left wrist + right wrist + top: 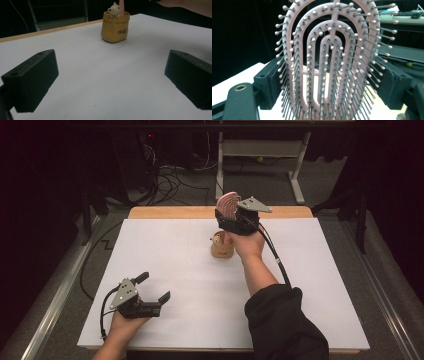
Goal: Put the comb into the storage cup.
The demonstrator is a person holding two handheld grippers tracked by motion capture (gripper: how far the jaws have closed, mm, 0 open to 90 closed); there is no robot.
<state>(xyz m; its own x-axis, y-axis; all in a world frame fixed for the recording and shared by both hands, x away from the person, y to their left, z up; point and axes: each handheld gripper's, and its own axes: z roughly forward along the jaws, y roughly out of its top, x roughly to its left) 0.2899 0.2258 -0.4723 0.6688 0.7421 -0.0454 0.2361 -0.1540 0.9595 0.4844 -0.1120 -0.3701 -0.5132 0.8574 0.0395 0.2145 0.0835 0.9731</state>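
From the high view, the right gripper (231,212) holds a pink hairbrush (228,205) upright above a tan holder (222,247) near the table's (165,270) far edge, while the left gripper (152,289) rests near the front, its 2 jaws wide apart. The left gripper view shows those jaws empty, holder ahead. The right gripper view shows both jaws pressing the brush's sides.

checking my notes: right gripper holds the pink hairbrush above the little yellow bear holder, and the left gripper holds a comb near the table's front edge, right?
Not quite: the left gripper holds nothing. The left gripper view shows its jaws wide apart over the bare white table. The rest stands: in the high view the right gripper grips the pink hairbrush above the yellow bear holder.
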